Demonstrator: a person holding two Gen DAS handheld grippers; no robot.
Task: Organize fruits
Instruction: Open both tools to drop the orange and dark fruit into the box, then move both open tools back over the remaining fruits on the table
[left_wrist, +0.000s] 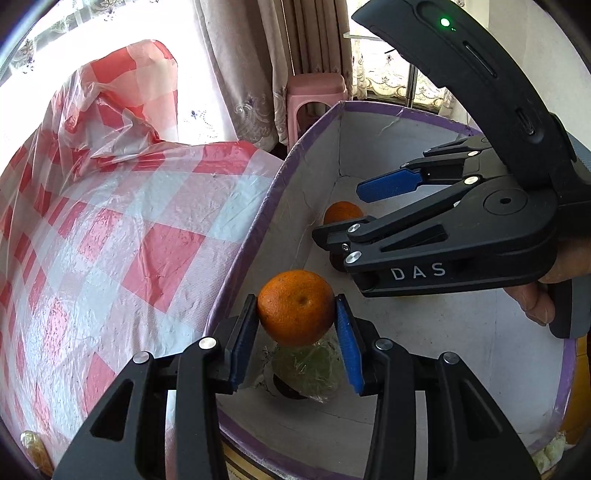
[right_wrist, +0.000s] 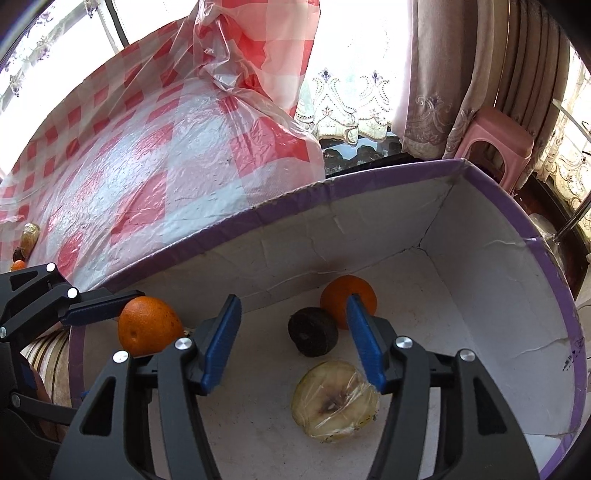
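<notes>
My left gripper (left_wrist: 297, 314) is shut on an orange (left_wrist: 295, 306) and holds it above the floor of a white box with a purple rim (left_wrist: 251, 236), near the box's left wall. The held orange also shows in the right wrist view (right_wrist: 147, 325). Below it lies a wrapped pale green fruit (left_wrist: 306, 369). My right gripper (right_wrist: 291, 339) is open and empty inside the box, above a dark round fruit (right_wrist: 313, 330), a second orange (right_wrist: 347, 295) and the wrapped fruit (right_wrist: 334, 400). The right gripper also shows in the left wrist view (left_wrist: 347, 210).
A red-and-white checked plastic cloth (left_wrist: 122, 236) covers the table left of the box. A few small fruits lie on it at the far left (right_wrist: 27, 240). A pink stool (right_wrist: 495, 144) and curtains stand behind the box.
</notes>
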